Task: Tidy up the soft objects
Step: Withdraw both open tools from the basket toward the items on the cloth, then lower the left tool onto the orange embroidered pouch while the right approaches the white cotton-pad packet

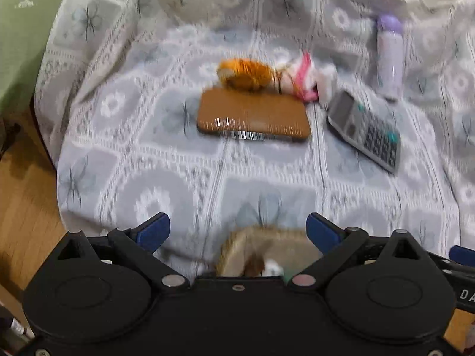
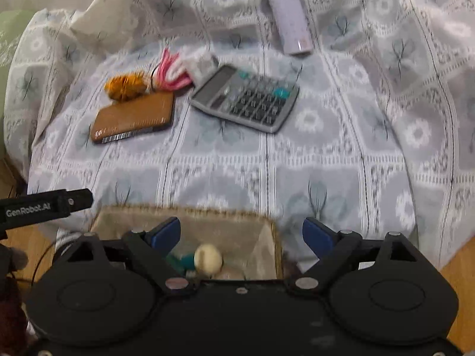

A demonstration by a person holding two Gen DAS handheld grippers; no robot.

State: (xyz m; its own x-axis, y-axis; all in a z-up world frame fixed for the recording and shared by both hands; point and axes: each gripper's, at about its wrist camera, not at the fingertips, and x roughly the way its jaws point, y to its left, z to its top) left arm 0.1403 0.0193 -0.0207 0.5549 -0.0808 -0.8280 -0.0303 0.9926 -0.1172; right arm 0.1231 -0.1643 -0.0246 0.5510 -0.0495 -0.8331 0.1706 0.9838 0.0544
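Orange plush toy (image 2: 126,86) lies at ten o'clock; right gripper (image 2: 242,237) and left gripper (image 1: 237,231) hang open and empty above beige fabric basket (image 2: 184,216).

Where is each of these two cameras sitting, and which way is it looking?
Left wrist: sits on the left tongs, looking forward and down over the patterned cloth; its own blue fingers show, spread apart.
Right wrist: sits on the right tongs, looking down over a fabric basket; its blue fingers show, apart and empty.
Shared: the brown case, orange plush, calculator and purple bottle.
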